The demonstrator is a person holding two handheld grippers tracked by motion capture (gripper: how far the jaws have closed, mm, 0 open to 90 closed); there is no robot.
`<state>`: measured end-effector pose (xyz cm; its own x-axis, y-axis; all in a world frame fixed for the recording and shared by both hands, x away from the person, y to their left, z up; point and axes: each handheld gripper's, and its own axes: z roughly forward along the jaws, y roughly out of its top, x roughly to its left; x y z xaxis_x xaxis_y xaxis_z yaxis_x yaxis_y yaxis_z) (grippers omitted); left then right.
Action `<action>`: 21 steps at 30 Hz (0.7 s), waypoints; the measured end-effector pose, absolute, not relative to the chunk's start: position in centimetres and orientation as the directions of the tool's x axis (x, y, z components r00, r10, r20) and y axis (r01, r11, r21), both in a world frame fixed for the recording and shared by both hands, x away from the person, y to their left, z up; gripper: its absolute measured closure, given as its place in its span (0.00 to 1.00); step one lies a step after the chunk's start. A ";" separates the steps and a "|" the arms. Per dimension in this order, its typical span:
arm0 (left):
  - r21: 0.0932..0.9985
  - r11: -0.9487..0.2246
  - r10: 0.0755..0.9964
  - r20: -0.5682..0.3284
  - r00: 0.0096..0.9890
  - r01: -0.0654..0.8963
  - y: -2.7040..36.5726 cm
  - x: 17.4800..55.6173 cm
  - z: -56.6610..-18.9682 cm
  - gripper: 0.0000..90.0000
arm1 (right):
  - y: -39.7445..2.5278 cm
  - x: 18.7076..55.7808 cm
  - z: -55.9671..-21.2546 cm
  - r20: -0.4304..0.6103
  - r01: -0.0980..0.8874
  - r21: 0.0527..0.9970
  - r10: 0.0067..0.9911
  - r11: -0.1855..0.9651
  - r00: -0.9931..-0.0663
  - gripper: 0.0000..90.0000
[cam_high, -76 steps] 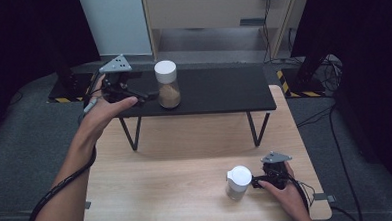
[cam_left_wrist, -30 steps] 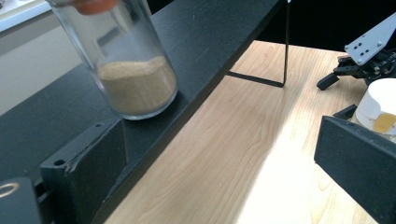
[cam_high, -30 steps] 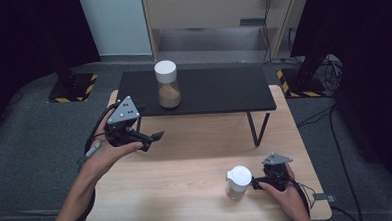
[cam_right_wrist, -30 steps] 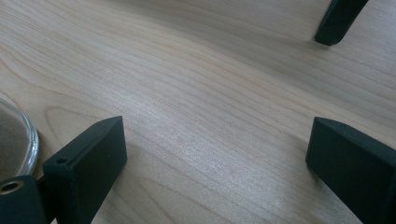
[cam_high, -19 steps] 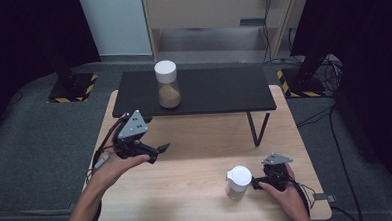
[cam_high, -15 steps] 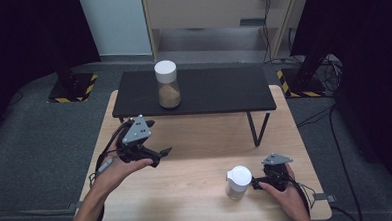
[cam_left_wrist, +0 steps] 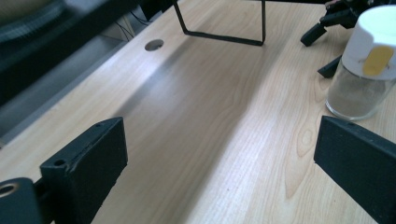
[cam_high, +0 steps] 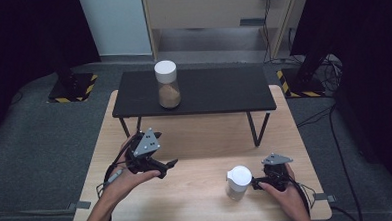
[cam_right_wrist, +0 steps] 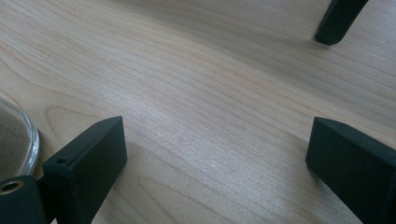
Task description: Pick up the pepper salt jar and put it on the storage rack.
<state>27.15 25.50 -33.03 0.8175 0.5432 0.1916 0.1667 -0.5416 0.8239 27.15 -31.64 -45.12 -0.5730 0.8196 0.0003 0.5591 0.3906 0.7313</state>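
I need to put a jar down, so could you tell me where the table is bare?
Bare wood lies between the left gripper and the near jar, and under the black shelf. It is crowded where that jar sits by the right gripper.

Pale wood-grain tabletop [cam_high: 197, 190]; matte black raised shelf [cam_high: 208, 90]; two clear glass jars with white lids, one [cam_high: 238, 182] bearing a yellow oval label, one [cam_high: 167, 85] holding tan powder; yellow-and-black hazard stripes [cam_high: 73, 98] on floor bases.

One jar [cam_high: 238, 182] stands on the tabletop [cam_high: 200, 140] just left of my right hand-held gripper [cam_high: 259, 183]; another jar [cam_high: 168, 84] sits behind, on the raised shelf [cam_high: 213, 89].
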 end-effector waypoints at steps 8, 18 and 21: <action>0.804 -0.555 0.553 0.165 0.817 0.213 25.3 27.0 -35.7 0.02 | -31.6 27.1 -45.1 0.000 0.559 0.732 0.820 0.390 -0.573 0.07; 0.787 -0.557 0.578 0.137 0.805 0.266 26.1 26.7 -38.3 0.02 | -31.6 27.2 -45.1 0.000 0.559 0.732 0.820 0.390 -0.573 0.07; 0.784 -0.548 0.592 0.117 0.797 0.292 26.5 26.4 -39.5 0.02 | -31.6 27.2 -45.1 0.001 0.559 0.731 0.820 0.390 -0.573 0.07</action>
